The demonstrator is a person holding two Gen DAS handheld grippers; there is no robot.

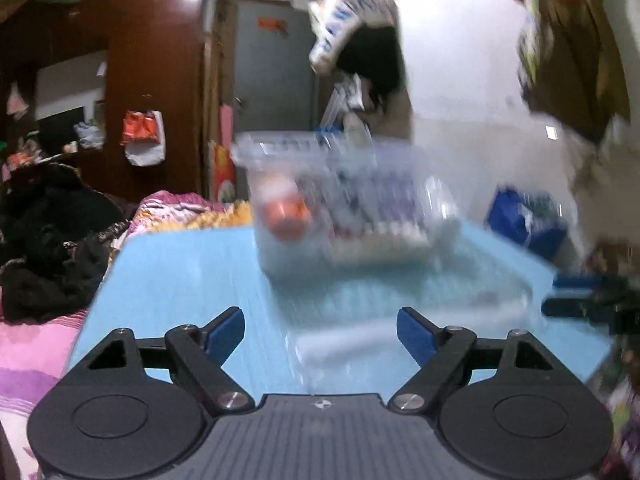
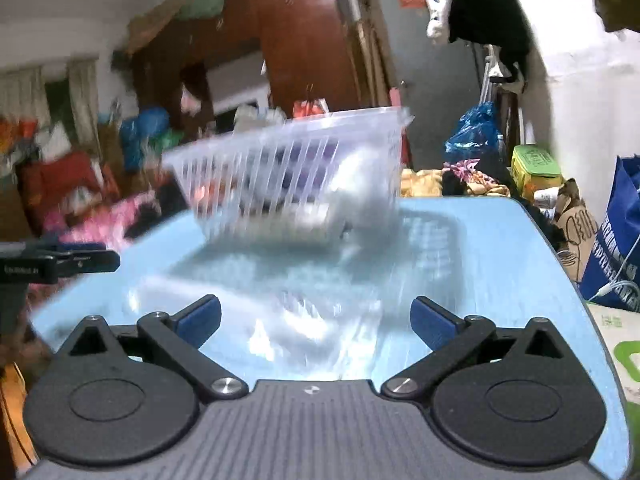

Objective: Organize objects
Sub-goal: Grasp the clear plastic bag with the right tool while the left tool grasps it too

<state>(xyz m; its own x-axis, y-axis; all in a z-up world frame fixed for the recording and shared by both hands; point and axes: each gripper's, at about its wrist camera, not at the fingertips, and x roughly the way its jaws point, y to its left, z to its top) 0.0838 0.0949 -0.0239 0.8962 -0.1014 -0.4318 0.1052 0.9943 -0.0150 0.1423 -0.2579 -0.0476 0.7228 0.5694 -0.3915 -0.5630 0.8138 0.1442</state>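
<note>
Ahead of both claws I see the clear plastic basket (image 1: 320, 200) standing on the light blue tabletop (image 1: 180, 272), with blurred things inside it, one of them orange. My left claw (image 1: 320, 334) has its blue pads spread apart with nothing between them; my right claw (image 2: 316, 320) is likewise wide apart and empty. Clear blurred plastic (image 2: 304, 320) lies on the tabletop just beyond the right claw.

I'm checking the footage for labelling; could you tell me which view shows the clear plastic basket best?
The right wrist view: the clear plastic basket shows its rim and slatted wall, though blurred. The left wrist view smears it more, with orange and purple contents inside.
</note>
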